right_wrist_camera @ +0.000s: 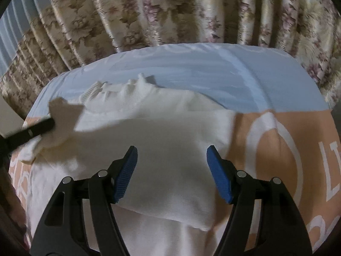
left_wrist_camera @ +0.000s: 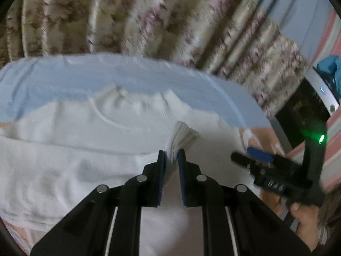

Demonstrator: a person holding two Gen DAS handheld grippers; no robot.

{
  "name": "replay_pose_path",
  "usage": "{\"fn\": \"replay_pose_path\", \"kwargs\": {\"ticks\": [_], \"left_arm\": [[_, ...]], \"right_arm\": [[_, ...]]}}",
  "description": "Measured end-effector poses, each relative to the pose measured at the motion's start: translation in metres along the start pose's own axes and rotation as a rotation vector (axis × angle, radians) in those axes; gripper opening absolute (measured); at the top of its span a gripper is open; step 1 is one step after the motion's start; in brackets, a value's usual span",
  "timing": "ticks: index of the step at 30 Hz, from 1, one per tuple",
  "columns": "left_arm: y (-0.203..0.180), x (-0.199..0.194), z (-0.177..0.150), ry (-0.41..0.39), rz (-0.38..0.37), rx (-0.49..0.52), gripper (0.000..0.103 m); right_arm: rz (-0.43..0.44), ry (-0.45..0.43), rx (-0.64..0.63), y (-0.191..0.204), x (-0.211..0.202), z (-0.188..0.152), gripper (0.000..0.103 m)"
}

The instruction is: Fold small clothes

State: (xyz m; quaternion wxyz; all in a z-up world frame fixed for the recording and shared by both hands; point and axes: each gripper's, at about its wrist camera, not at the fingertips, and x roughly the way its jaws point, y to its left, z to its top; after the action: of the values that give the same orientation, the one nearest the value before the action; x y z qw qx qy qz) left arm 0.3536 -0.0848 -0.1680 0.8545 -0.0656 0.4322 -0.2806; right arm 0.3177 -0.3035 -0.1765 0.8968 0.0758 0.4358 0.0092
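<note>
White knit garment (right_wrist_camera: 162,140): a small sweater with a ribbed collar (right_wrist_camera: 93,92), lying spread on a cloth-covered surface. The lower body is folded up over itself, showing a doubled edge near the right gripper's camera.

Sleeve cuff (left_wrist_camera: 183,136): ribbed, lifted off the garment and pinched between the pads of the left gripper (left_wrist_camera: 171,155), whose jaws are pressed together on the fabric. In the right wrist view this cuff hangs at the left edge, beside a black finger.

Right gripper (right_wrist_camera: 171,152): jaws spread wide, blue pads (right_wrist_camera: 219,177) hovering over the garment's middle, nothing between them. A hand (left_wrist_camera: 302,215) holds its grip.

Cover (right_wrist_camera: 191,64): pale blue at the far side, peach with white lettering (right_wrist_camera: 277,149) nearer.

Floral curtain (right_wrist_camera: 170,10): hangs behind.
</note>
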Motion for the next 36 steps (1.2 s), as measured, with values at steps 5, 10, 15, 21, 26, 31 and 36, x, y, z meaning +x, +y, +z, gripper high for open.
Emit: {"fn": "replay_pose_path", "kwargs": {"ticks": [5,10,15,21,26,31,36], "left_arm": [[0.006,0.001,-0.017,0.051,0.015,0.012,0.056],[0.024,-0.043,-0.028,-0.012,0.117,0.079,0.074],[0.062,-0.044,-0.031,0.009,0.236,0.065,0.075],[0.087,-0.029,-0.041,0.038,0.265,0.046,0.073],[0.091,-0.043,-0.034,-0.011,0.247,0.024,0.075],[0.11,-0.055,-0.016,-0.039,0.276,-0.021,0.075],[0.136,-0.063,-0.011,-0.047,0.277,-0.081,0.075]], "right_arm": [[-0.002,0.012,0.023,-0.016,-0.004,-0.004,0.068],[0.075,0.012,0.041,-0.009,-0.005,-0.005,0.069],[0.154,0.05,0.008,0.023,0.005,-0.002,0.07],[0.109,0.124,-0.114,0.072,0.029,-0.013,0.026],[0.082,0.067,-0.25,0.095,0.019,-0.014,0.004],[-0.038,-0.108,-0.232,0.074,-0.002,0.004,0.003],[-0.132,-0.087,-0.141,0.02,0.003,0.012,0.003]]}}
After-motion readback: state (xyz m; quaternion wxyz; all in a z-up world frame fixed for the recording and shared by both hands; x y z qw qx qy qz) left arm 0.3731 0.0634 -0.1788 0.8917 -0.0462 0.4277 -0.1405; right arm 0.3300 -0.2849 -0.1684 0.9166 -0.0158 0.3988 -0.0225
